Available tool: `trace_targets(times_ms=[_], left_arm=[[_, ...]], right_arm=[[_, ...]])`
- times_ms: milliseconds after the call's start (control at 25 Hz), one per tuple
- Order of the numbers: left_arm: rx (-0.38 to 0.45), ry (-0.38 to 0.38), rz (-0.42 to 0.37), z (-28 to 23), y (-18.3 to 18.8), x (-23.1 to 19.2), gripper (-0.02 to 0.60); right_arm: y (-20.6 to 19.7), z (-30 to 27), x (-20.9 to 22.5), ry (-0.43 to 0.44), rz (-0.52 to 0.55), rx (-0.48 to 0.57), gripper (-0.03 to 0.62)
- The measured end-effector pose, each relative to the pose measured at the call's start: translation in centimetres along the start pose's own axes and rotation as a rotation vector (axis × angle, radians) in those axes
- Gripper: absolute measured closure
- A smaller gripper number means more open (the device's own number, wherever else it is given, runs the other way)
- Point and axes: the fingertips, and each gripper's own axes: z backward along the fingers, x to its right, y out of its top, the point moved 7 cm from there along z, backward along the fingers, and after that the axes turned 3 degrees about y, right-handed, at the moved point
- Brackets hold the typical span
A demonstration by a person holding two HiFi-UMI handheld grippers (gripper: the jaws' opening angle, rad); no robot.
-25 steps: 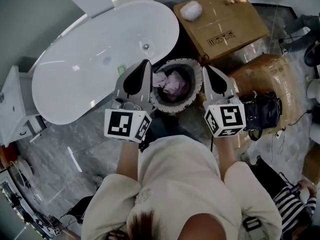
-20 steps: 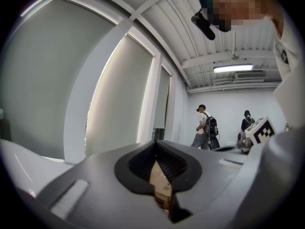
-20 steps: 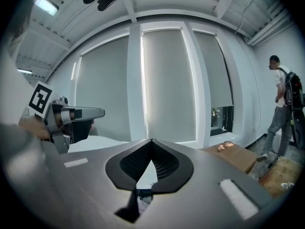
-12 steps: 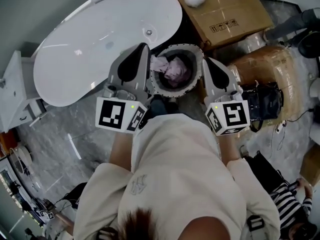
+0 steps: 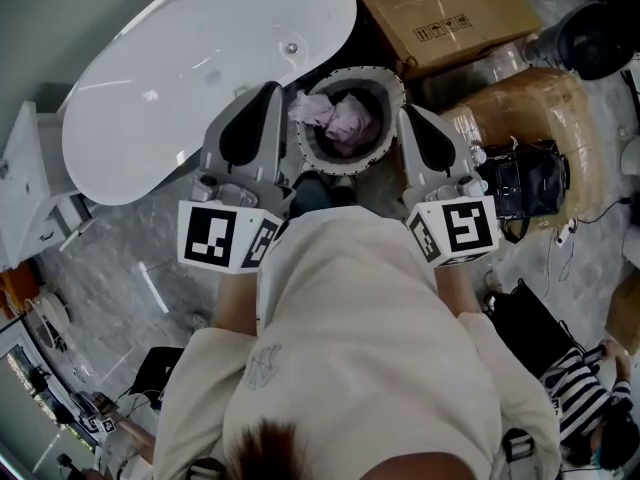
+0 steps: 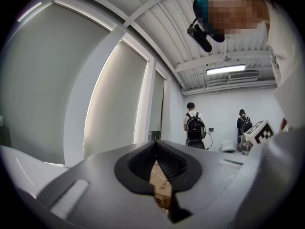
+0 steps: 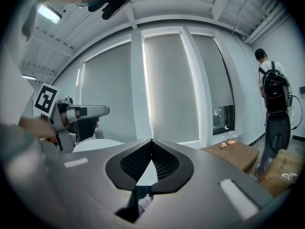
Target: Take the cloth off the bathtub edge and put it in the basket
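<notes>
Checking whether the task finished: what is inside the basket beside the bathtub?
A crumpled pinkish cloth lies inside the basket, filling most of the opening. The basket's bottom, and anything beneath the cloth, is covered.

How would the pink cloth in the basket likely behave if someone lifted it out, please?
Probably floppy: the cloth lies crumpled in folds inside the basket. Likely light, since it bunches loosely. It would probably drape and trail rather than hold shape.
</notes>
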Motion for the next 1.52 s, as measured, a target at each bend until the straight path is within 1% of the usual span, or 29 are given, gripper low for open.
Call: trace_targets(times_ms=[280,400,520,600,760,880,1080,1360,1520], left_arm=[[-0.006,0.043,0.015,2.2,-0.4,-1.1,0.534],[0.004,0.057,0.041,2.9,-0.6,-1.4,0.534],[0.015,0.066,0.088,3.4,-1.2,-1.5,0.534],[0.018,0.064,0.104,3.4,-1.4,-1.5,0.534],[0.013,0.061,0.095,3.5,-1.3,-1.6,0.534],[0.009,0.076,0.091,3.9,-1.4,-2.0,0.534],[0.008,0.095,0.082,4.3,-1.6,-2.3,0.534],[-0.002,0.077,0.06,4.3,-1.8,-1.8,0.534],[-0.003,0.079,0.059,4.5,-1.8,-1.8,0.534]], right_arm=[[-1.0,0.4,-1.2,0.015,-0.001,-0.007,0.595],[-1.2,0.5,-1.3,0.021,-0.003,0.004,0.595],[-1.6,0.5,-1.5,0.044,-0.012,0.016,0.595],[-1.9,0.4,-1.7,0.059,-0.014,0.016,0.595],[-2.1,0.2,-2.2,0.055,-0.006,0.009,0.595],[-1.8,0.1,-2.5,0.063,0.014,-0.002,0.595],[-2.0,0.3,-2.6,0.067,0.015,-0.005,0.595],[-2.1,0.6,-2.9,0.059,0.018,-0.013,0.595],[-2.3,0.8,-2.8,0.05,0.013,-0.016,0.595]])
